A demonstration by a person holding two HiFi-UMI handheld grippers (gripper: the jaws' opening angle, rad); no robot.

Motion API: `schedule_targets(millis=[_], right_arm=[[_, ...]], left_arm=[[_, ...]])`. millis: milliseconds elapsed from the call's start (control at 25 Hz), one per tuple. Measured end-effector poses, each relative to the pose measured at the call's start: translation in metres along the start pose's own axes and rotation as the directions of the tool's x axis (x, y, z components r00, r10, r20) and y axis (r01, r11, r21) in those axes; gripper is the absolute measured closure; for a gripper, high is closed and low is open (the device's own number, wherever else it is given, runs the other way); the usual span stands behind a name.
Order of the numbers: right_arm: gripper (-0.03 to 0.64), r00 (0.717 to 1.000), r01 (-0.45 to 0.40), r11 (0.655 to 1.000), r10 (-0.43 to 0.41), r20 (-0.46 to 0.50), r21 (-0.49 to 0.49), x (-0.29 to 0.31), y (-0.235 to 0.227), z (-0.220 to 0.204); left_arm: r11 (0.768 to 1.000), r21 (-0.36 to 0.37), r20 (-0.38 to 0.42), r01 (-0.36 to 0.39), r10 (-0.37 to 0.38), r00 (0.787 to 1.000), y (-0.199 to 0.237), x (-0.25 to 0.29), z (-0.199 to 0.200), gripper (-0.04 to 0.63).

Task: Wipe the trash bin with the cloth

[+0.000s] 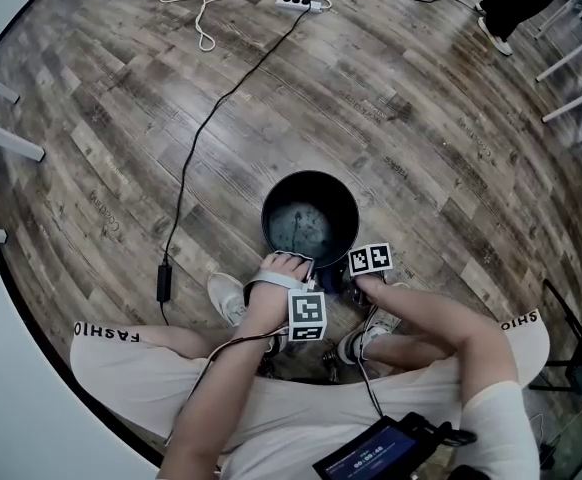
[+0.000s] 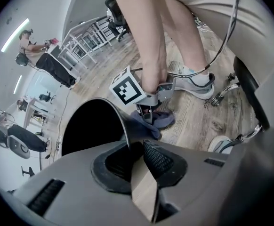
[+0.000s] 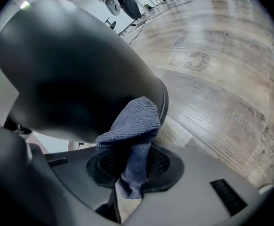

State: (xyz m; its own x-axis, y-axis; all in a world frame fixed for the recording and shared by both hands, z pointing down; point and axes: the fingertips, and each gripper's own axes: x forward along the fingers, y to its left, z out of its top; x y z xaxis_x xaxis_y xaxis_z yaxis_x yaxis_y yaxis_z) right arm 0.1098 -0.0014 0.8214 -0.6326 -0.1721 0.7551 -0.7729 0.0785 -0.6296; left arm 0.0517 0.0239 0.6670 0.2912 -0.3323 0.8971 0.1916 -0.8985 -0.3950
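Note:
A black round trash bin (image 1: pixel 267 218) stands on the wood floor between the person's feet, its mouth facing up. My left gripper (image 1: pixel 296 261) is at the near rim, and in the left gripper view its jaws (image 2: pixel 136 147) are shut on the bin's thin wall (image 2: pixel 112 114). To the right, my right gripper (image 1: pixel 351 280) is low beside the bin. It is shut on a blue-grey cloth (image 3: pixel 138 119), which bunches up out of the jaws (image 3: pixel 130 166) and lies against the bin's outer wall (image 3: pixel 80 65). The left gripper view also shows the cloth (image 2: pixel 159 121) under the right gripper (image 2: pixel 149 111).
A black cable (image 1: pixel 211 118) runs from a white power strip (image 1: pixel 296 1) across the floor to the left of the bin. The person's shoes (image 1: pixel 229 296) flank the bin. A screen device (image 1: pixel 376 453) rests on the lap. Metal racks (image 1: pixel 581 38) and another person's legs stand at the far right.

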Motion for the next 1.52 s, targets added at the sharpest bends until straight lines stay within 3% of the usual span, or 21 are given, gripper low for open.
schedule_targets(millis=[160,320,480,560,680,960,1120,1320,1520], right_arm=[[0.533,0.999,0.014,0.995,-0.018,0.043,0.099,0.022,-0.026,-0.006],[0.533,0.996,0.038,0.989,-0.048,0.072,0.139,0.024,-0.032,-0.004],[0.533,0.996,0.077,0.992,-0.08,0.026,0.102,0.005,-0.019,-0.001],[0.532,0.997,0.069,0.995,-0.07,0.013,0.079,-0.01,-0.006,0.001],[0.532,0.999,0.047,0.995,-0.048,0.007,0.09,-0.036,0.014,0.002],[0.532,0.995,-0.091,0.99,0.088,0.036,0.11,-0.094,0.088,0.001],[0.532,0.985,-0.162,0.982,0.155,0.075,0.094,-0.113,0.121,0.012],[0.532,0.991,-0.13,0.989,0.127,0.052,0.066,-0.106,0.108,0.015],[0.532,0.995,-0.099,0.995,0.099,0.007,-0.003,-0.074,0.078,0.008]], left_arm=[[1.0,-0.022,-0.008,-0.001,0.001,1.0,0.001,0.002,0.005,0.514],[0.999,-0.037,-0.018,-0.022,0.021,1.0,0.004,0.004,0.004,0.511],[1.0,0.006,-0.036,-0.014,0.014,0.999,-0.001,0.004,0.002,0.489],[0.999,0.043,-0.061,0.02,-0.017,0.998,-0.007,0.003,-0.007,0.44],[0.998,0.05,-0.103,0.024,-0.019,0.995,-0.002,-0.001,-0.026,0.423],[0.999,0.036,-0.136,0.003,0.002,0.991,0.003,0.002,-0.047,0.426],[0.998,0.058,-0.138,0.012,-0.004,0.99,0.002,0.001,-0.044,0.471],[0.994,0.101,-0.096,0.04,-0.031,0.995,-0.009,-0.002,-0.027,0.507],[0.996,0.048,-0.05,0.078,-0.076,0.996,-0.016,-0.002,-0.014,0.52]])
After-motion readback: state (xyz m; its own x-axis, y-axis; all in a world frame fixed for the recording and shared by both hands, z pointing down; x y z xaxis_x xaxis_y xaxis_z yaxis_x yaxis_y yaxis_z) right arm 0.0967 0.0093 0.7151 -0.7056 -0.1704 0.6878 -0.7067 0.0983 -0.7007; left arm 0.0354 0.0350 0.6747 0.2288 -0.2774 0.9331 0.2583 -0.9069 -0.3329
